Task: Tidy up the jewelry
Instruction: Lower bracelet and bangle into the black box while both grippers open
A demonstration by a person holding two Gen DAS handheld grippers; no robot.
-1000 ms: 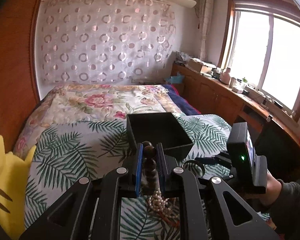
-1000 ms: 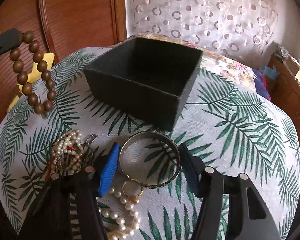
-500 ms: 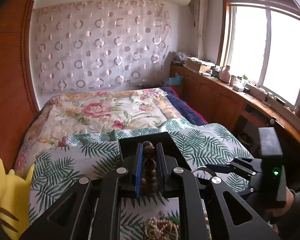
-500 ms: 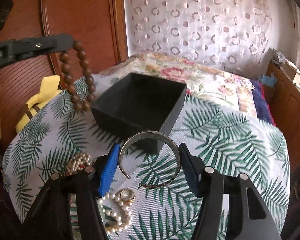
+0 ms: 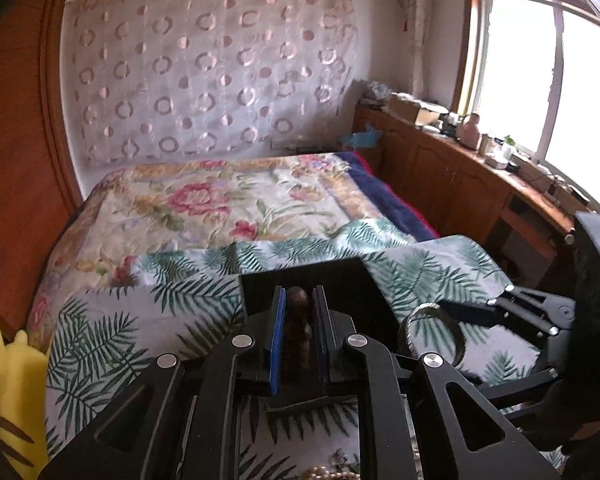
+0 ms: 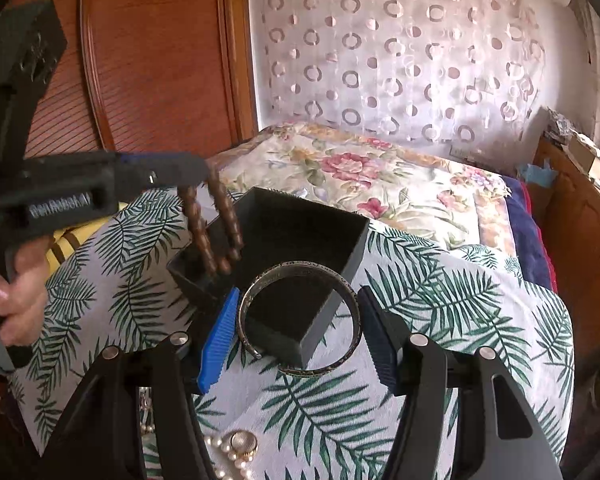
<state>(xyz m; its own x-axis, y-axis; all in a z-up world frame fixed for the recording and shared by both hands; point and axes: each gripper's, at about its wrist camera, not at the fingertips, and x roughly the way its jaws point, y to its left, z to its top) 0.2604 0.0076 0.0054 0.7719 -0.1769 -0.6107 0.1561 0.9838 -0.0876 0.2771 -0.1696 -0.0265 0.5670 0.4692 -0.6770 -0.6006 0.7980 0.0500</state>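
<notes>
Right wrist view, left to right. Far left of frame: person's left hand (image 6: 16, 292) on the handle. Upper left to centre: left gripper (image 6: 204, 170), jaws closed on a brown wooden bead bracelet (image 6: 214, 232); loop hangs lengthwise downward, lower beads over the near-left corner of the black box (image 6: 340, 256), apparently just above the rim; contact not discernible. Centre: box open-topped, on the palm-leaf cloth (image 6: 440, 312), interior seemingly empty. Lower centre: right gripper (image 6: 298, 332), jaws wide apart yet pressing the outer edges of a metal bangle (image 6: 252, 304), ring face-on to camera, held over the box's near corner. Bottom centre: pearl strand (image 6: 232, 460) and gold ring (image 6: 242, 442) loose on cloth.

Left wrist view, centre: beads pinched between blue pads (image 5: 278, 344), box directly ahead and below.

Judgement: both pieces poised over box; release straight down suffices, bead bracelet nearer the opening.
</notes>
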